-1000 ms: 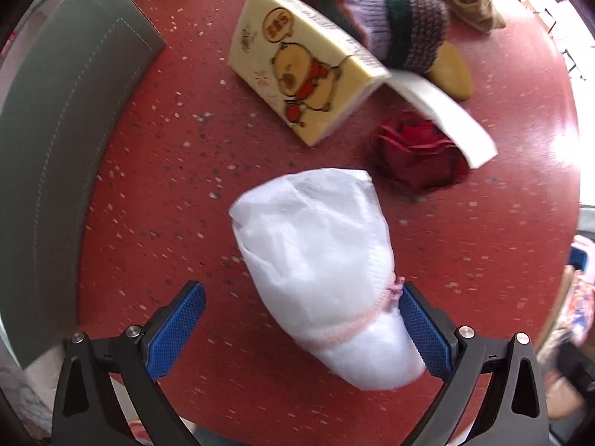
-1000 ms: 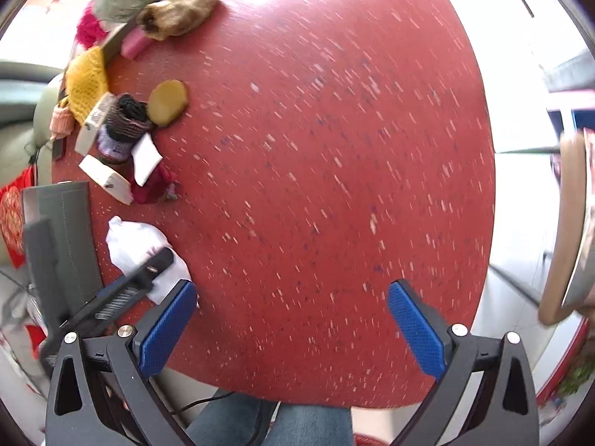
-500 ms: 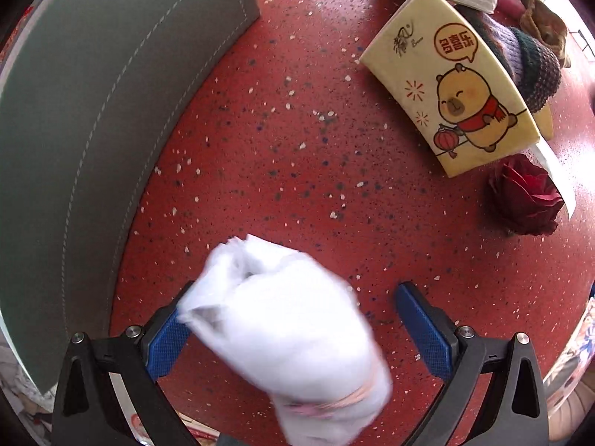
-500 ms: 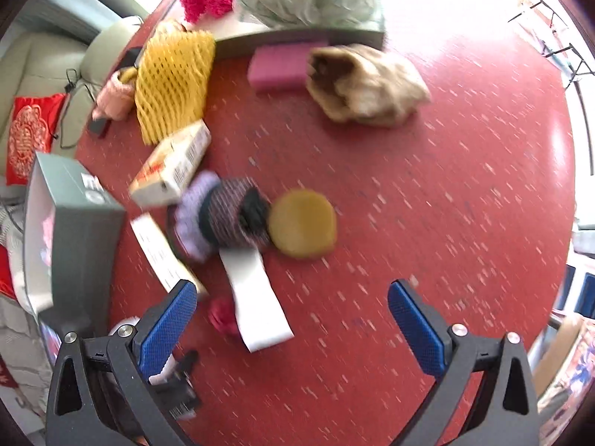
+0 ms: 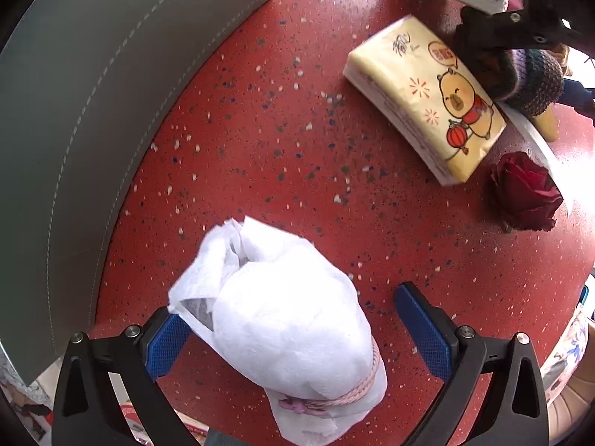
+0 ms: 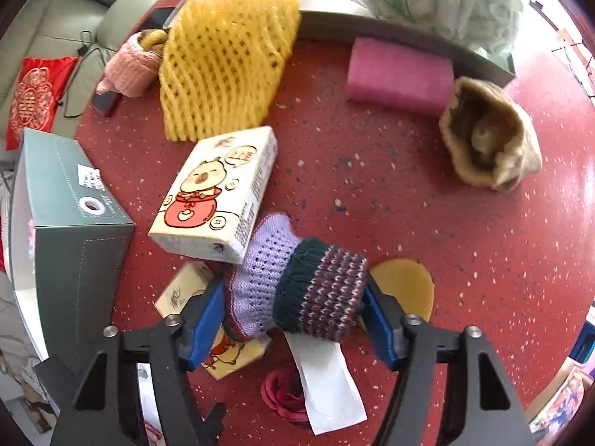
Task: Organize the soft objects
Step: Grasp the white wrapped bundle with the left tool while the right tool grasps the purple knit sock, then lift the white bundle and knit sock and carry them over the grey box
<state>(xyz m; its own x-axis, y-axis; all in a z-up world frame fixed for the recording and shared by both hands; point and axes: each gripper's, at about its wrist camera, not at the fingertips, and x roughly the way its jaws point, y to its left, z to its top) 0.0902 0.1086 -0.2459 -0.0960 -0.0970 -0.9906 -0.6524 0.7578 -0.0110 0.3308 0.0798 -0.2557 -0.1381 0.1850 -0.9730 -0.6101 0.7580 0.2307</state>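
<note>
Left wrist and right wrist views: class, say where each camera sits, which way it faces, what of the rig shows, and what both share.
Left wrist: rides the left hand-held gripper, facing down at the red table; its blue fingers straddle a white tissue bundle, grey box alongside.
Right wrist: rides the right hand-held gripper, facing down; its fingers flank a knitted sock.
Shared: yellow tissue pack, red rose, sock, grey box.

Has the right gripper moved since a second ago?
Yes. The right gripper has come in from the table's bare edge and now straddles the knitted sock.
</note>
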